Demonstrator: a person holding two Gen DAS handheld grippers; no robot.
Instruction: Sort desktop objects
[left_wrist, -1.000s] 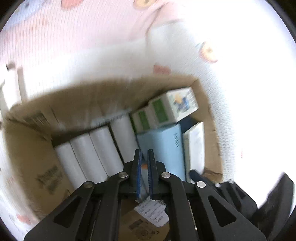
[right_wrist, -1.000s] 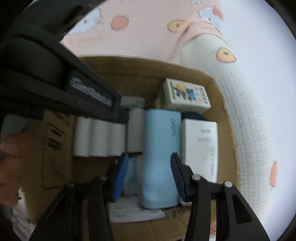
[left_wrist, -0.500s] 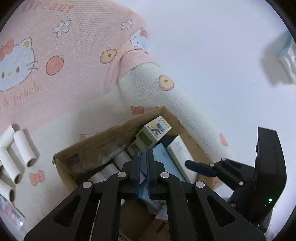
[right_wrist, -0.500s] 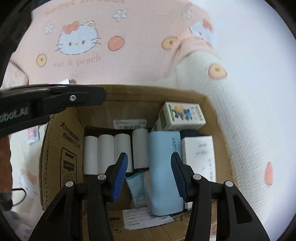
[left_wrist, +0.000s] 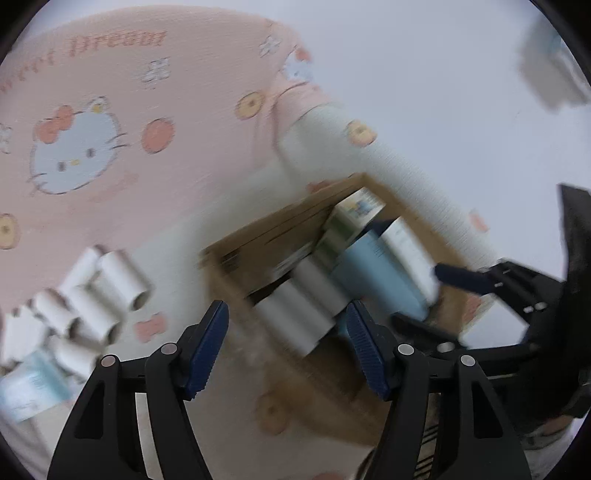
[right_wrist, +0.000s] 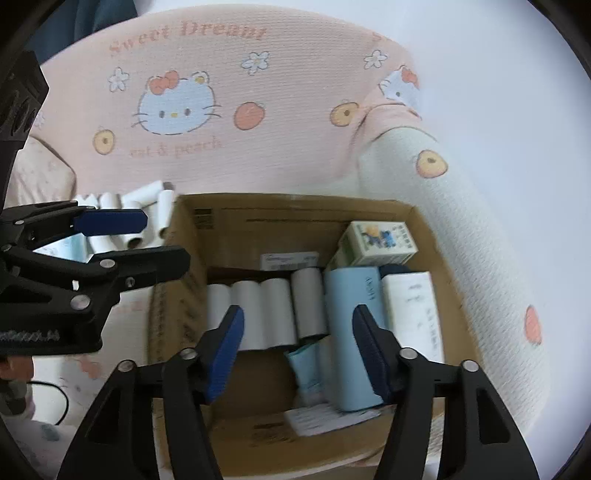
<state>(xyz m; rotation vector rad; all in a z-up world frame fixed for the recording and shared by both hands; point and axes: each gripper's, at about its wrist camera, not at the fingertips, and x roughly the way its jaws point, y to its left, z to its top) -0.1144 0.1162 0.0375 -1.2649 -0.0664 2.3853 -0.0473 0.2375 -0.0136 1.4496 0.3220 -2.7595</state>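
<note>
On the far left, a loose cluster of white paper rolls (right_wrist: 140, 218) is still lying on the pink cartoon blanket (right_wrist: 258, 155), with a pale blue packet (left_wrist: 29, 384) near it, so the sorting is looking roughly half done. The left gripper (left_wrist: 286, 345) is hovering beside the box's left wall, its fingers spread wide and gripping nothing (this view is blurred). To its right, the cardboard box (right_wrist: 295, 210) is sitting on the blanket and holding a row of four white rolls (right_wrist: 266, 314) along its left side, then a light blue box (right_wrist: 354, 332), a white carton (right_wrist: 413, 314) and a printed small box (right_wrist: 380, 240) at the far right corner. The right gripper (right_wrist: 297, 349) is hanging over the box's near edge, fingers well apart and empty.
</note>
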